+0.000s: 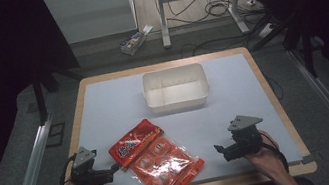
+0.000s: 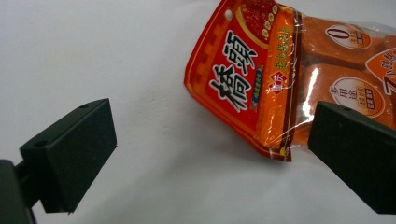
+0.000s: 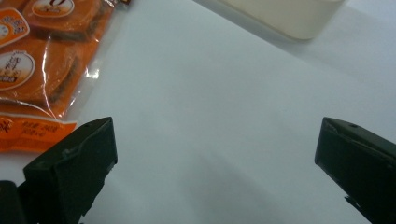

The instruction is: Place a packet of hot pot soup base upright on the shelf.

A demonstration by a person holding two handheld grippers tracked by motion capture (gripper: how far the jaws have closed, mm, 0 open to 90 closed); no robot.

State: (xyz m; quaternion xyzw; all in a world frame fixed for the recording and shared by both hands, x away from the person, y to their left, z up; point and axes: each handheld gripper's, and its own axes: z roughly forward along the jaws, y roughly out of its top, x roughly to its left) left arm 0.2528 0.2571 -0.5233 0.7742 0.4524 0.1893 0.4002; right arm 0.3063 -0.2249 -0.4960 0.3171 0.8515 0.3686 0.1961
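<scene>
On the white table top (image 1: 104, 107) two snack packets are seen lying near the person's edge: a red snack packet (image 1: 135, 142) printed with black characters, and an orange clear-fronted packet of wrapped pieces (image 1: 169, 167) just beside it, with the red one overlapping its far left corner. The left gripper (image 1: 114, 170) is held low at the near left, its jaws set wide apart with nothing between them; in the left gripper view the red snack packet (image 2: 243, 79) is seen just ahead of the gap, its near corner lying close to the right-hand jaw, though contact cannot be told. The right gripper (image 1: 220, 150) is held at the near right, well apart from both packets, and its jaws are likewise spread wide and hold nothing; bare table is seen between them. An empty white plastic tub (image 1: 175, 88) is set at the far middle of the table, well apart from the packets and both grippers.
</scene>
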